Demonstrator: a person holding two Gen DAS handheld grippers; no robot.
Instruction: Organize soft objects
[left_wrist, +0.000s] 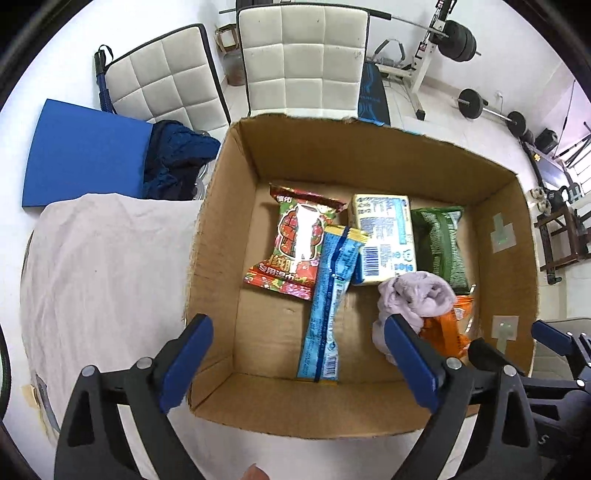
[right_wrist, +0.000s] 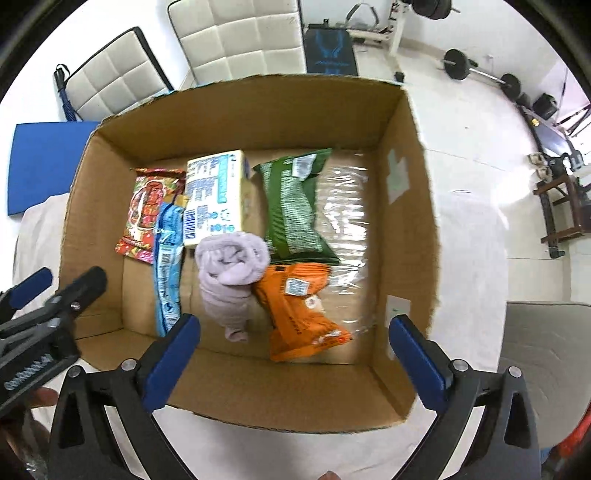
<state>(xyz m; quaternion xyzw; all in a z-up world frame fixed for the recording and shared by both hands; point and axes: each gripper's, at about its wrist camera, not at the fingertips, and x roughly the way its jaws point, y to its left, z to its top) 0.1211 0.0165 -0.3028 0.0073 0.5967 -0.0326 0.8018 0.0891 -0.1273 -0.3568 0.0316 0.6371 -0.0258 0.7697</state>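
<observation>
An open cardboard box (left_wrist: 229, 221) (right_wrist: 402, 221) holds soft packs: a red wipes pack (left_wrist: 295, 243) (right_wrist: 147, 214), a long blue pack (left_wrist: 328, 302) (right_wrist: 168, 266), a white-and-blue tissue pack (left_wrist: 384, 236) (right_wrist: 218, 199), a green bag (left_wrist: 439, 247) (right_wrist: 295, 210), an orange bag (left_wrist: 447, 332) (right_wrist: 303, 314) and a rolled lilac cloth (left_wrist: 410, 299) (right_wrist: 232, 273). A clear plastic bag (right_wrist: 347, 229) lies under the green and orange bags. My left gripper (left_wrist: 295, 336) is open above the box's near left. My right gripper (right_wrist: 295, 332) is open above the box's near edge. Both are empty.
A pale cloth (left_wrist: 103, 280) covers the surface left of the box. A blue mat (left_wrist: 85, 155) and a dark blue garment (left_wrist: 177, 158) lie behind it. Two white padded chairs (left_wrist: 303, 55) stand behind the box. Weights and a bench (left_wrist: 458, 40) stand at the back right.
</observation>
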